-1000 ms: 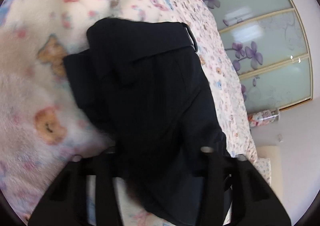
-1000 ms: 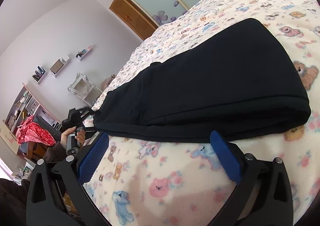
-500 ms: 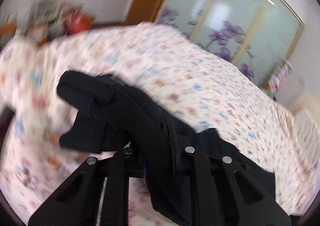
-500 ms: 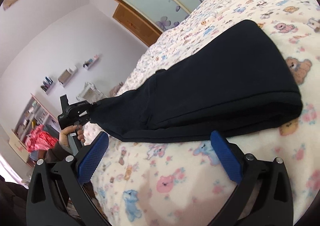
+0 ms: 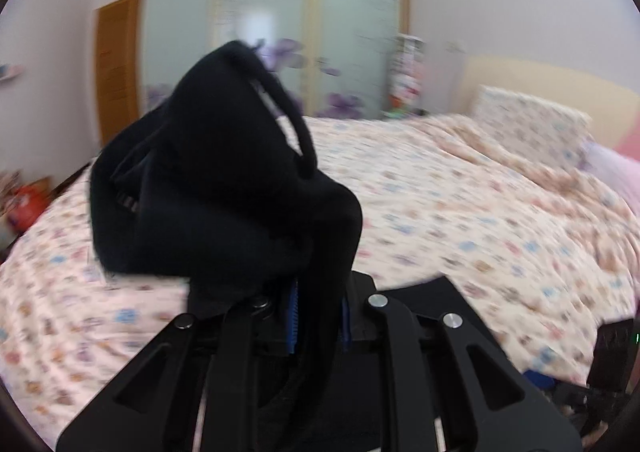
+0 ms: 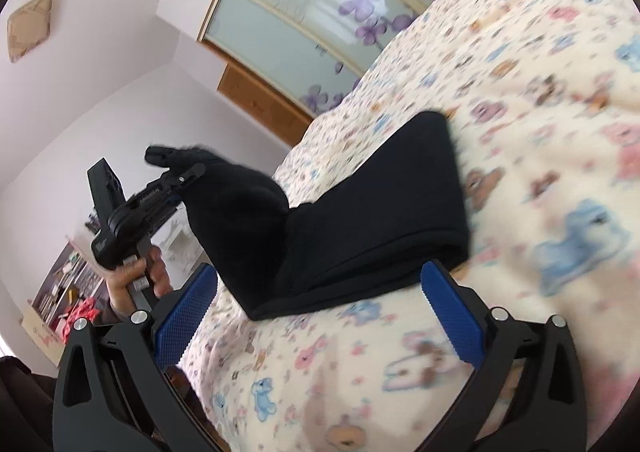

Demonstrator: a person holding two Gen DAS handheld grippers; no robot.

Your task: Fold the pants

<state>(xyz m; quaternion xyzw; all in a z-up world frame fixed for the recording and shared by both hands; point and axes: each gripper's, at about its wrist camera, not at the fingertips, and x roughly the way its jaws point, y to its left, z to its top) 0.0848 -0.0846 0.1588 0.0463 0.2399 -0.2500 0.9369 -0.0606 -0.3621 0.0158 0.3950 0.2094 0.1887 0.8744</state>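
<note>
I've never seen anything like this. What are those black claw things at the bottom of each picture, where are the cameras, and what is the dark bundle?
No robot here: a person holds a two-finger gripper in each hand, each with a wide-angle camera looking along its fingers. That is why black fingers fill the bottom of both views.

In the left view, the left gripper is shut on black pants, lifting one end off the bed.

The right view shows the right gripper open, its blue pads apart and holding nothing. The far end of the pants lies on the bed. You can also see the person's hand holding the left gripper.
</note>
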